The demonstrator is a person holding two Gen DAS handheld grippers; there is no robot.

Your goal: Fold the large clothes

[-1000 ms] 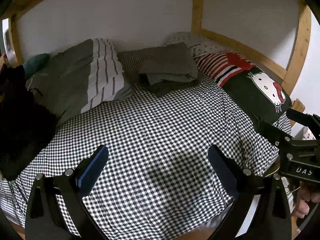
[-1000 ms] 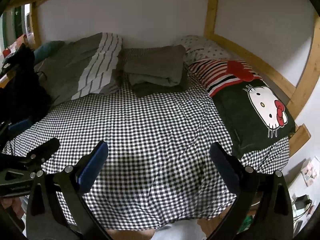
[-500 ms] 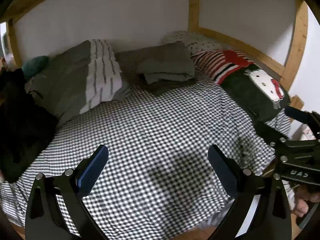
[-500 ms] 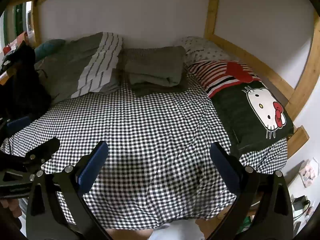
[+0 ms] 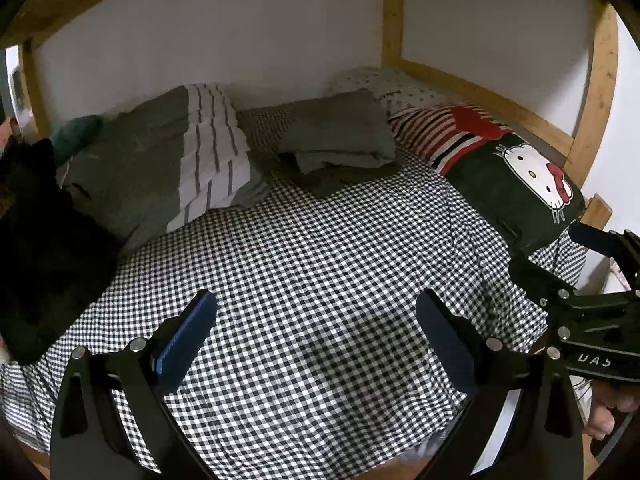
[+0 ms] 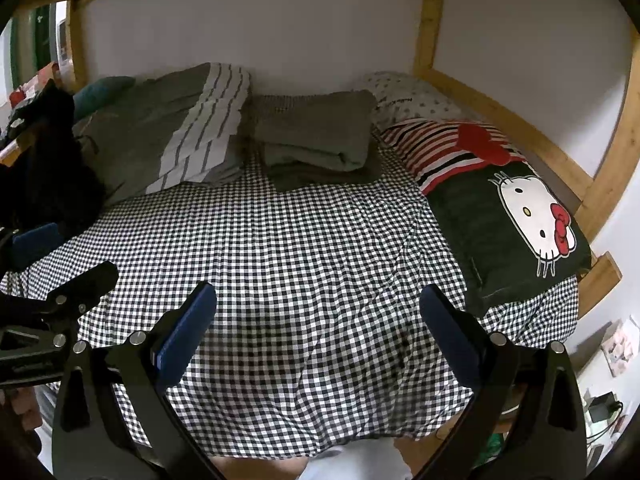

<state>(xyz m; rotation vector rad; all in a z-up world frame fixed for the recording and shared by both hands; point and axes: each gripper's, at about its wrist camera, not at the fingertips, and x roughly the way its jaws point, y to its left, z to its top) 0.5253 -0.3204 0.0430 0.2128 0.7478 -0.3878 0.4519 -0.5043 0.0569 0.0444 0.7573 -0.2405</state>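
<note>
A black garment (image 5: 38,248) lies heaped on the left side of the bed, also in the right wrist view (image 6: 48,176). A stack of folded grey-green clothes (image 5: 340,140) sits at the back of the bed, also in the right wrist view (image 6: 316,140). My left gripper (image 5: 316,320) is open and empty above the checked sheet (image 5: 304,264). My right gripper (image 6: 318,316) is open and empty above the same sheet (image 6: 300,248). Each gripper shows at the edge of the other's view.
A grey and white striped duvet (image 5: 168,160) lies at the back left. A Hello Kitty pillow (image 6: 500,208) and a dotted pillow (image 6: 404,96) lie on the right. A wooden bed frame (image 6: 516,124) and white wall surround the bed.
Both grippers have shifted slightly over the bed, the left view panning a little; both stay open and empty.
</note>
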